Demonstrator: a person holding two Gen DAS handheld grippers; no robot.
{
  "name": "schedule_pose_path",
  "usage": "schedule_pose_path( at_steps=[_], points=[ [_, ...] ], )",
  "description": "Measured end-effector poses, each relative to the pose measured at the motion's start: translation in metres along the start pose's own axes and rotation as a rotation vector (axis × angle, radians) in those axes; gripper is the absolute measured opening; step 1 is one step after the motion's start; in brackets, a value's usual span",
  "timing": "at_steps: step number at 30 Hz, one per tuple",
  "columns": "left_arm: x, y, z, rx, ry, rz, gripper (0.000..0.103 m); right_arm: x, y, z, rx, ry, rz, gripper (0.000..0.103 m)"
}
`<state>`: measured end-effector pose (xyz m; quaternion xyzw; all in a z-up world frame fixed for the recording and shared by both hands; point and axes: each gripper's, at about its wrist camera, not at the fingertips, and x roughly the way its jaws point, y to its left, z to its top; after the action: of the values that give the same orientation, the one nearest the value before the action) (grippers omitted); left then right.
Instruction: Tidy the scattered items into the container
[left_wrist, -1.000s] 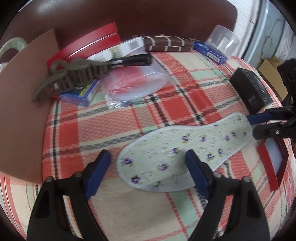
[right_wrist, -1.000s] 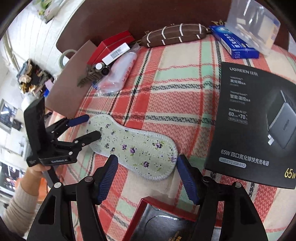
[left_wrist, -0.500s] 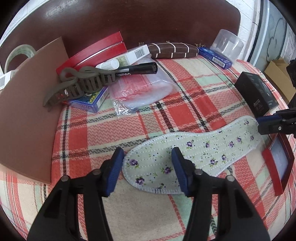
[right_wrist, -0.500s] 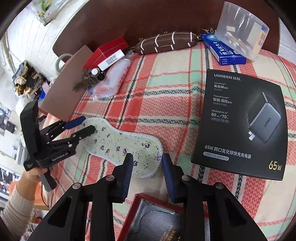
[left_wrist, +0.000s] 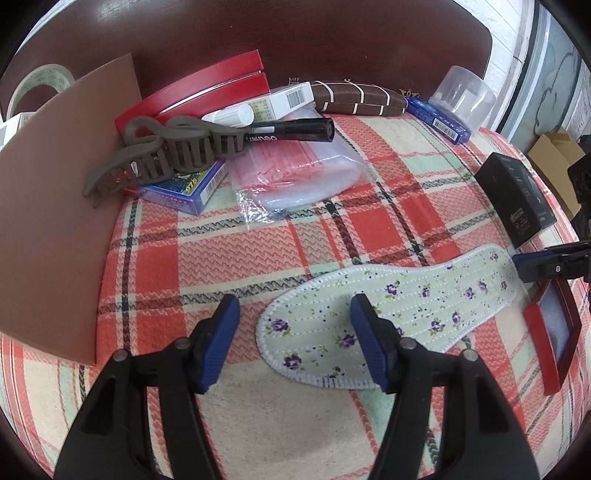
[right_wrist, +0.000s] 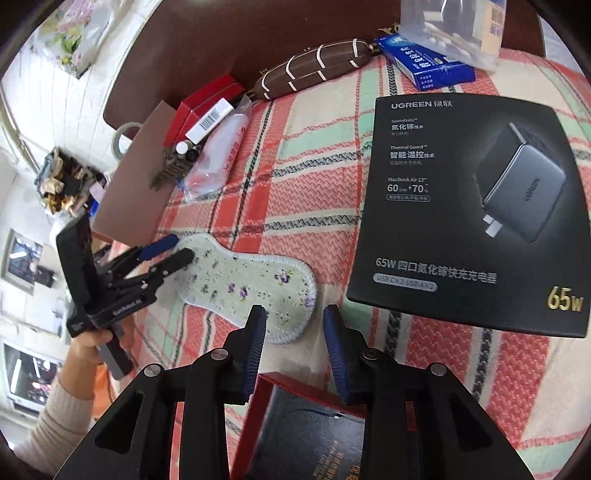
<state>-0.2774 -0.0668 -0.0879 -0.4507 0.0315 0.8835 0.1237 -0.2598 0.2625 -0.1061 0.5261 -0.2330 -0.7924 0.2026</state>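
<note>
A floral insole (left_wrist: 388, 299) lies flat on the plaid cloth (left_wrist: 258, 258); it also shows in the right wrist view (right_wrist: 243, 284). My left gripper (left_wrist: 295, 332) is open at the insole's heel end, its right finger over the heel. My right gripper (right_wrist: 295, 347) is open just short of the insole's other end, above a red open box (right_wrist: 303, 435). The left gripper (right_wrist: 162, 254) also shows in the right wrist view. The red box (left_wrist: 554, 332) sits at the right of the left wrist view.
At the back lie a brown hair claw (left_wrist: 166, 151), black marker (left_wrist: 291, 131), blue card box (left_wrist: 188, 188), plastic bag (left_wrist: 295, 173), red boxes (left_wrist: 207, 92), striped pouch (left_wrist: 358, 99) and clear tub (left_wrist: 461, 96). A black charger box (right_wrist: 469, 214) lies right. Brown cardboard (left_wrist: 55, 206) stands left.
Both grippers narrowed half a second ago and have opened somewhat again. The right gripper has moved closer to the insole's end. The insole has not moved.
</note>
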Motion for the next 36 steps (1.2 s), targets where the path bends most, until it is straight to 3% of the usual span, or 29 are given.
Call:
schedule_pose_path(
  at_steps=[3, 7, 8, 11, 16, 19, 32, 36],
  points=[
    [0.000, -0.009, 0.000, 0.031, -0.001, -0.012, 0.062, 0.010, 0.003, 0.004, 0.019, 0.011, 0.058, 0.035],
    [-0.002, -0.017, -0.001, 0.085, -0.014, 0.019, 0.062, 0.011, 0.023, 0.004, -0.064, -0.004, -0.028, 0.034],
    [-0.002, -0.016, -0.001, 0.085, -0.015, 0.017, 0.062, 0.012, 0.026, 0.004, -0.082, 0.002, -0.054, 0.024],
    [-0.002, -0.011, -0.001, 0.066, -0.020, 0.006, 0.053, 0.009, 0.031, 0.004, -0.115, 0.009, -0.086, 0.019],
    [-0.006, -0.002, -0.002, 0.050, -0.036, 0.022, 0.031, 0.003, 0.043, 0.000, -0.188, -0.020, -0.131, 0.013],
    [-0.009, -0.002, -0.003, 0.059, -0.042, 0.028, 0.026, 0.002, 0.049, 0.000, -0.216, -0.031, -0.157, 0.013],
    [-0.026, -0.007, -0.011, 0.093, -0.038, 0.000, 0.022, 0.003, 0.046, -0.001, -0.233, -0.039, -0.211, 0.013],
    [-0.035, -0.004, -0.010, 0.047, -0.048, -0.060, 0.022, 0.003, 0.050, -0.003, -0.242, -0.045, -0.212, 0.013]
  ],
)
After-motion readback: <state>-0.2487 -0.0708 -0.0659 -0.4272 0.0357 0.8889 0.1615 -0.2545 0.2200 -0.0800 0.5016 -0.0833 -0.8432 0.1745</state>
